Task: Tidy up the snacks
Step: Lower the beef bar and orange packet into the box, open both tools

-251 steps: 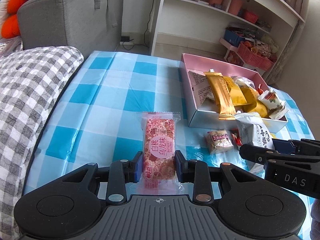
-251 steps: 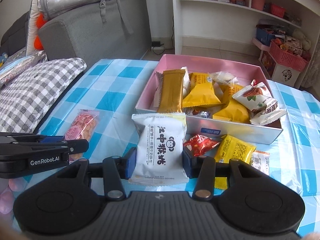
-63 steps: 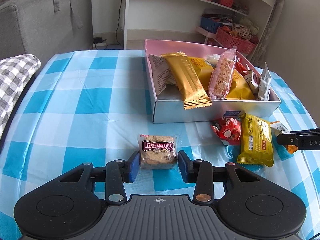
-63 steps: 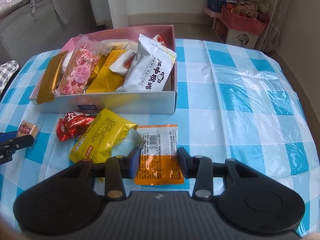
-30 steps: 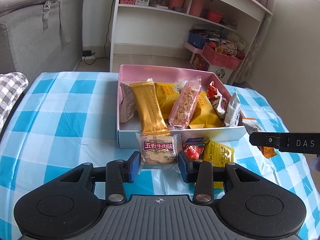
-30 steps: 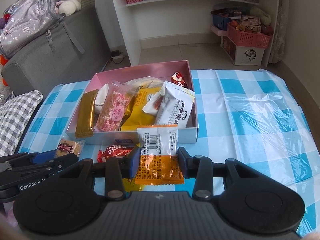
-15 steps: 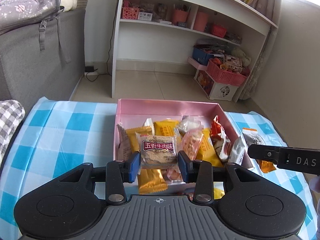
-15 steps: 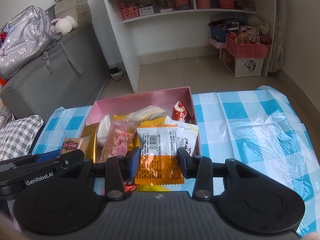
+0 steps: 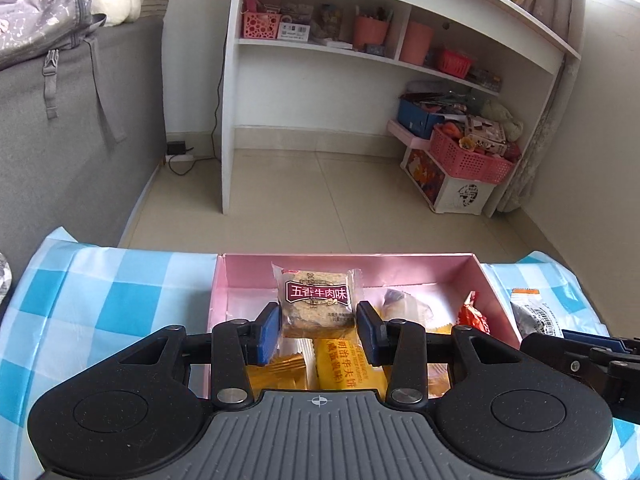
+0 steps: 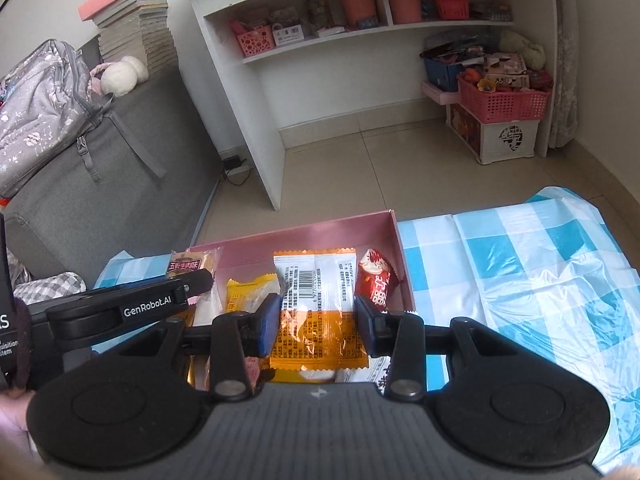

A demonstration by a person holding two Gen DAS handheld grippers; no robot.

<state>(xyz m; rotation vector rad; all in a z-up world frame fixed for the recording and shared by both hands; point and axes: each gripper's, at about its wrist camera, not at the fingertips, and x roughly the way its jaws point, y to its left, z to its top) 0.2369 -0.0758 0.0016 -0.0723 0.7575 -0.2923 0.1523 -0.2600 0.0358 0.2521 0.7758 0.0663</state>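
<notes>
My left gripper (image 9: 318, 332) is shut on a small biscuit packet with a maroon label (image 9: 316, 294) and holds it above the rear part of the pink box (image 9: 400, 257). My right gripper (image 10: 316, 326) is shut on a white and orange packet (image 10: 316, 300), also over the pink box (image 10: 304, 236), near its right end. The right wrist view shows the left gripper (image 10: 192, 280) at the left with the biscuit packet (image 10: 186, 266). In the left wrist view the right gripper (image 9: 560, 340) pokes in from the right with its packet (image 9: 532, 312).
Several snacks lie in the box, among them a yellow packet (image 9: 348, 364) and a red packet (image 10: 374, 280). The box stands on a blue checked tablecloth (image 10: 520, 260). Beyond the table are a white shelf unit (image 9: 320, 80), a grey sofa (image 9: 60, 140) and a pink basket (image 9: 468, 156).
Both grippers have carried their packets forward from the box's front edge to above its inside. The far wall of the box now sits just behind the held packets.
</notes>
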